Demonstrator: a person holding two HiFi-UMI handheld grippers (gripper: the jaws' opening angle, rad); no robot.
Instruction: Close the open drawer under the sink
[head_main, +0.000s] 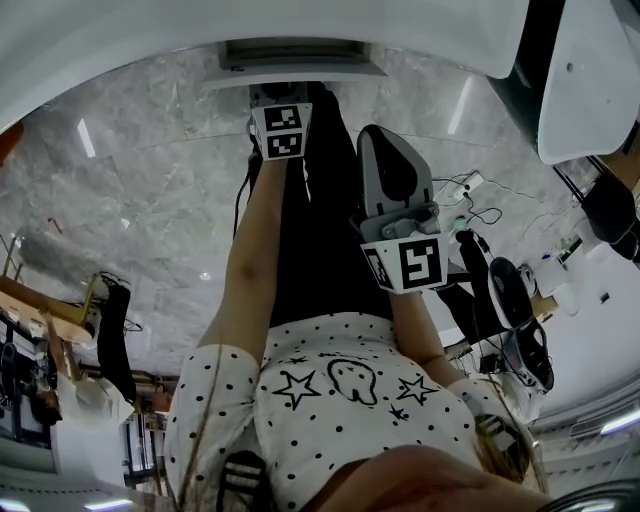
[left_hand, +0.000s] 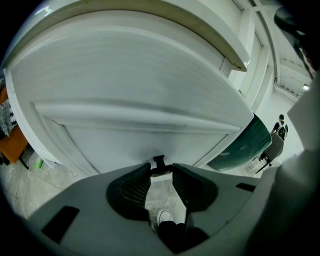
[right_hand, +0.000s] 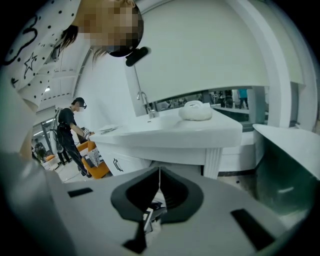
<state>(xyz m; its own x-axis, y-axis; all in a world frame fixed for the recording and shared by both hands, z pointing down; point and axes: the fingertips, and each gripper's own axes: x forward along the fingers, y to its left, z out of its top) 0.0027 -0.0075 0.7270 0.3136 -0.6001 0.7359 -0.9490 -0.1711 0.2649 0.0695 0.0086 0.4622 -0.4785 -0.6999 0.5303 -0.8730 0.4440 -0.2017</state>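
A white drawer under the sink fills the left gripper view. Its one small dark handle sits just at the tips of the left hand-held gripper, whose jaws stand apart and grip nothing, so the drawer looks pushed in or nearly so, though no view shows whether it sits flush. The right hand-held gripper hangs nearer the person's body, jaws together and empty. Counted: one drawer, one handle, two hand-held grippers, and one faucet on the sink's surface.
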